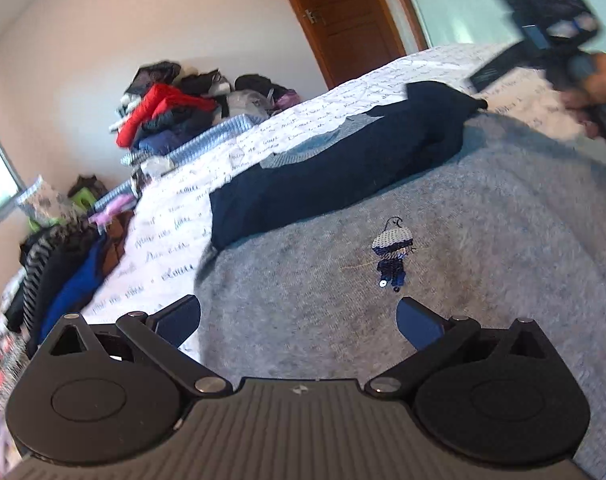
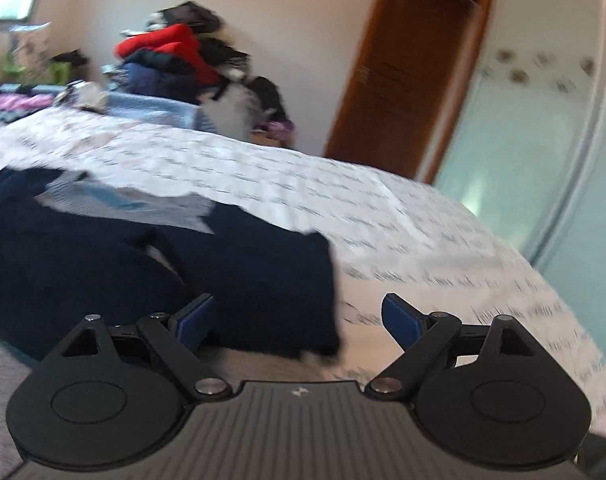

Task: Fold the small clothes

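A grey sweater (image 1: 443, 208) with navy sleeves and a small embroidered figure (image 1: 393, 252) lies spread on the bed. A navy sleeve (image 1: 343, 164) lies folded across its upper part. My left gripper (image 1: 299, 320) is open and empty, just above the grey body near the figure. My right gripper (image 2: 299, 320) is open and empty, over the end of the navy sleeve (image 2: 239, 272) where it meets the bedsheet. The right gripper also shows in the left wrist view (image 1: 559, 32), held in a hand above the sweater's far corner.
The bed has a white sheet with printed script (image 2: 383, 224). A pile of clothes with a red jacket (image 1: 163, 108) sits at the far end. More clothes (image 1: 63, 264) lie along the left side. A brown door (image 2: 407, 72) and pale wardrobe (image 2: 543, 140) stand behind.
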Tool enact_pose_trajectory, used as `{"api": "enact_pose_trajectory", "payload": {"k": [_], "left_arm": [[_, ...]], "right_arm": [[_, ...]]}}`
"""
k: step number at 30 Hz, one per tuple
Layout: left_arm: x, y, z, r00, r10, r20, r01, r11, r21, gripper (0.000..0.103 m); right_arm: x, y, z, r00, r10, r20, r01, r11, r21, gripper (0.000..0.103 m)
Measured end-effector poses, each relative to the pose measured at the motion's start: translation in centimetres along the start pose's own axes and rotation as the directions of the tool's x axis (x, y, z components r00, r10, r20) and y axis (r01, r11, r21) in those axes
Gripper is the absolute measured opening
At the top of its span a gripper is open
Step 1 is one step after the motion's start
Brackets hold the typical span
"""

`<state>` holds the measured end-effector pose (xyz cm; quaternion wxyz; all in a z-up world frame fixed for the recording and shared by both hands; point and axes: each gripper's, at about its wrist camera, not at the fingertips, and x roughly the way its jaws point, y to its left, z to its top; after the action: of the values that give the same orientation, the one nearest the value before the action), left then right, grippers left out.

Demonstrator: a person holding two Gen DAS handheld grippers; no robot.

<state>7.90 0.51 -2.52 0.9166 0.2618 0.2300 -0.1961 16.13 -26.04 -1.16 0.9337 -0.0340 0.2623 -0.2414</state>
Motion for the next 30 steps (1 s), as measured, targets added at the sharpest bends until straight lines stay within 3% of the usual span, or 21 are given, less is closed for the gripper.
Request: {"api": "enact_pose_trajectory", "payload": {"k": [2, 3, 6, 9, 12, 17, 23, 25, 28, 30], "left_arm": [[0.1, 0.5, 0.4, 0.999, -0.040, 0.002, 0.040, 0.996, -0.079, 0.103], [0.1, 0.7, 0.6, 0.998, -0.063, 0.006, 0.064, 0.990, -0.123, 0.103], [-0.1, 0.9, 0.9, 0.995, -0.097, 0.012, 0.098, 0.972, -0.216, 0.103], [-0.8, 0.6, 0.7, 0.996, -0.087, 0.003, 0.085, 0.967, -0.240, 0.103], [-2.0, 0.5, -0.2, 0.998, -0.069, -0.015, 0.064, 0.970, -0.233, 0.103], [-4.2, 0.9, -1.9, 0.998, -0.051, -0.025, 0.042, 0.965, -0.259, 0.103], [-6.5, 1.3, -3.9, 0.998, -0.067, -0.021, 0.056, 0.941, -0.334, 0.103], [-7.0, 1.4, -4.3, 0.997, -0.063, -0.037, 0.045, 0.930, -0.365, 0.103], [-7.7, 1.4, -5.0, 0.997, -0.032, -0.070, 0.001, 0.915, -0.404, 0.103], [-8.1, 1.6, -5.7, 0.996, -0.013, -0.086, -0.026, 0.897, -0.442, 0.103]], "right_arm": [[0.0, -5.2, -0.8, 0.998, -0.021, -0.052, 0.029, 0.987, 0.159, 0.090], [-0.3, -7.6, -1.2, 0.998, 0.011, -0.068, 0.005, 0.971, 0.241, 0.090], [-2.8, -11.6, -2.0, 0.975, 0.224, -0.019, -0.202, 0.912, 0.358, 0.091], [-6.3, -12.0, -2.3, 0.937, 0.348, 0.028, -0.342, 0.898, 0.276, 0.091], [-9.6, -11.3, -2.2, 0.916, 0.397, 0.059, -0.400, 0.897, 0.188, 0.091], [-14.3, -13.4, -1.5, 0.875, 0.473, 0.102, -0.484, 0.863, 0.146, 0.091], [-20.0, -13.1, -2.7, 0.868, 0.477, 0.140, -0.482, 0.876, 0.001, 0.100], [-20.4, -12.1, -3.8, 0.851, 0.512, 0.116, -0.518, 0.855, 0.034, 0.100], [-19.7, -10.1, -6.1, 0.795, 0.605, 0.032, -0.603, 0.785, 0.142, 0.100], [-19.4, -8.6, -7.3, 0.795, 0.607, -0.023, -0.592, 0.782, 0.196, 0.100]]}}
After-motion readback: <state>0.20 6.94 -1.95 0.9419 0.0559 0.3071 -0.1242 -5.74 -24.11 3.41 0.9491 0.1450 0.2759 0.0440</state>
